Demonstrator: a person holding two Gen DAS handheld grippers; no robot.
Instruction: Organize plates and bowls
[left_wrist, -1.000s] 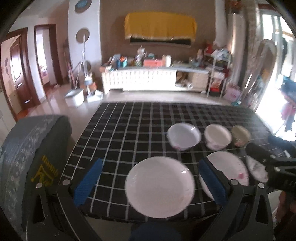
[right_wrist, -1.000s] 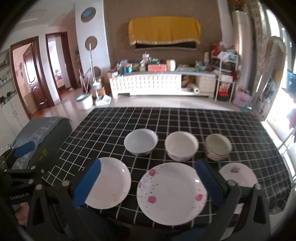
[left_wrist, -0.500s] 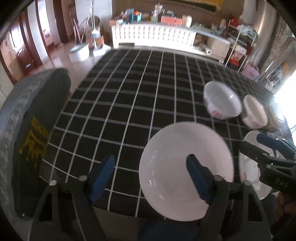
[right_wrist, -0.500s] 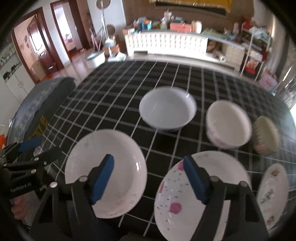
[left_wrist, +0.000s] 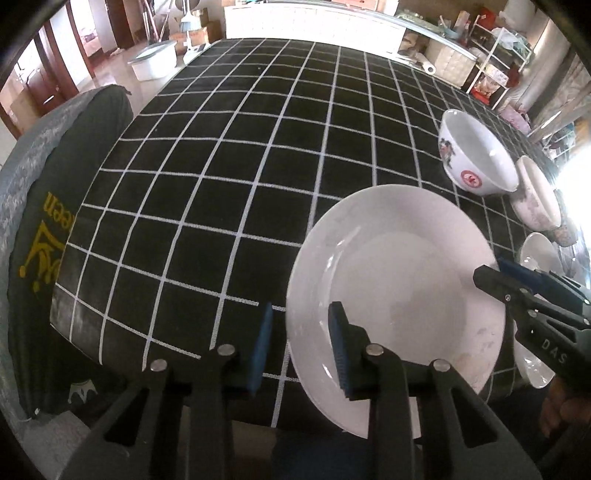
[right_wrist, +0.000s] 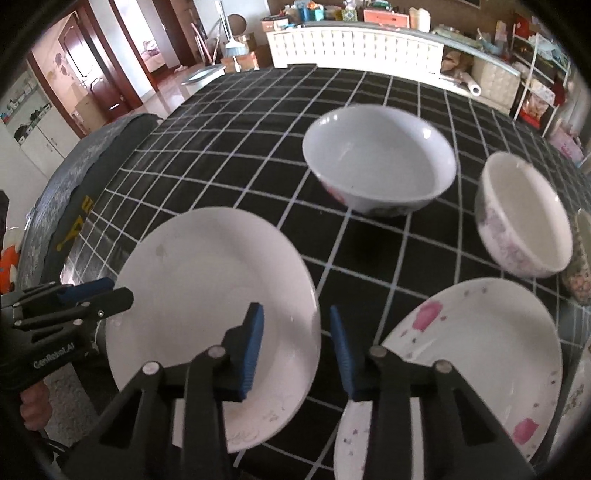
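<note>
**Both grippers straddle opposite edges of the plain white plate**

The white plate lies at the near edge of the table, which is covered in a black cloth with a white grid. The left gripper has its jaws partly open, with the plate's left rim in the gap between the blue pads: one pad over the cloth, the other over the plate. The pads do not press the rim, and whether they touch it cannot be told. The right gripper is likewise partly open astride the plate's right rim, one pad over the plate, the other over the cloth toward the pink-flowered plate. It holds nothing.

Writing: in the left wrist view the other gripper's body reads "DAS"; in the right wrist view the other gripper's body reads "GenRobot.AI". The large bowl bears a red round stamp and a painted figure on its side, unreadable. A grey chair cover beside the table shows yellow letters ending "een".

Only the left wrist view shows that stamp. Only the right wrist view shows the flowered plate whole, the inside of the large bowl, and the smaller bowl with its faint purple pattern beside it.
</note>
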